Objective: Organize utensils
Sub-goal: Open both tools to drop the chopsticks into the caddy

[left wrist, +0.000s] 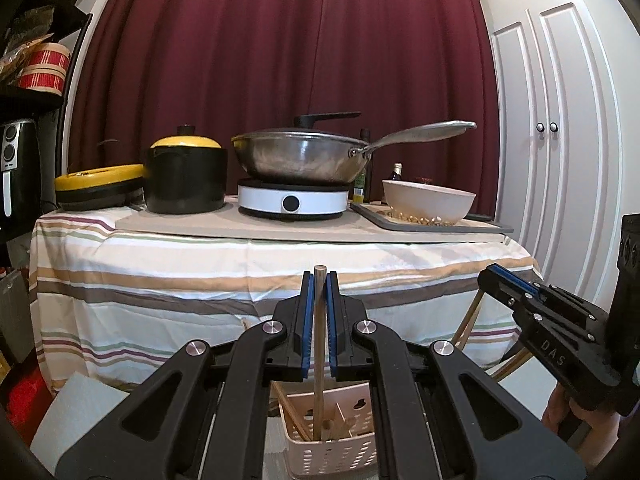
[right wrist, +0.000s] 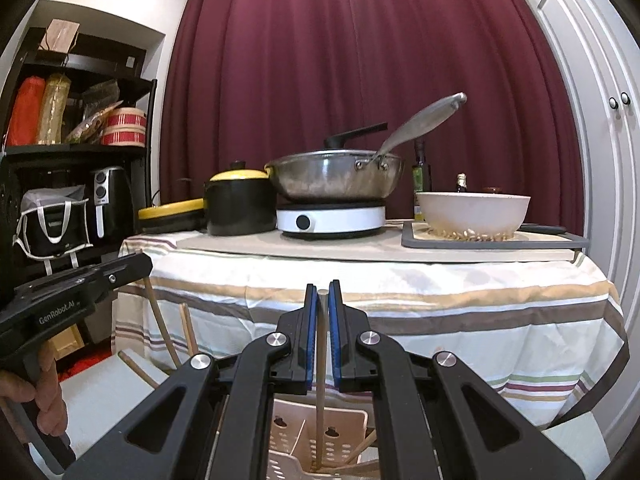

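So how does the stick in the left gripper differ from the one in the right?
The left stick is warm brown wood; the right stick looks paler and greyer. The left's round tip rises above its pads, the right's barely clears them. Both stand upright, clamped, lower ends in a perforated basket.

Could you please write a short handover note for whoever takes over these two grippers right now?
Left gripper: shut on an upright wooden chopstick whose lower end is inside the beige perforated utensil basket.
Right gripper: shut on a pale chopstick, also upright, reaching down into the same basket.
Done: several wooden utensils already stand in the basket.
Left: open both grippers to drop the chopsticks, then pull clear.
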